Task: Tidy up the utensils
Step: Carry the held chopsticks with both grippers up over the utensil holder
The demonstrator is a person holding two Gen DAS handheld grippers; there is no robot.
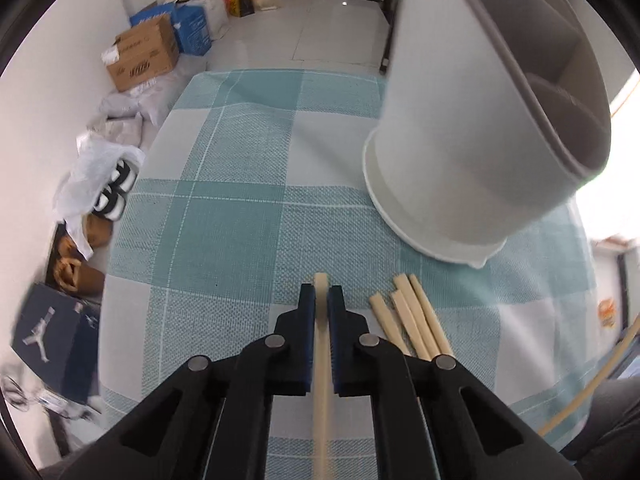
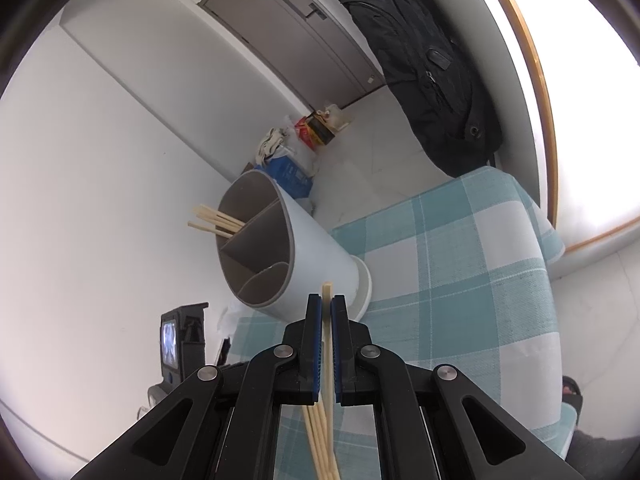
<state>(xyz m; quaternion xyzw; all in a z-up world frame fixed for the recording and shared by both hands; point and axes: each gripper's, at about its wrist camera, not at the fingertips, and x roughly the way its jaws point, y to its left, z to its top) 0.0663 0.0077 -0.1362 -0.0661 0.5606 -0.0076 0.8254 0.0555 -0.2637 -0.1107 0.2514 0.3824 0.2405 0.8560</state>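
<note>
**Both grippers pinched on chopsticks, holder waiting beyond**

My left gripper was clamped on a single chopstick, the stick running up between the blue pads with its tip poking just past them at lower centre of the left wrist view. My right gripper was likewise closed on a bunch of chopsticks, low in the right wrist view.

These sticks looked light, stiff and smooth, so I judged they could twist or slide in the pads; a grip near the middle seemed steadier than one at the tips.

Just right of my left jaws, loose chopsticks lay on the checked tablecloth. Farther on stood the white utensil holder, with its divided compartments; a few chopsticks already leaned in its far-left section.
</note>
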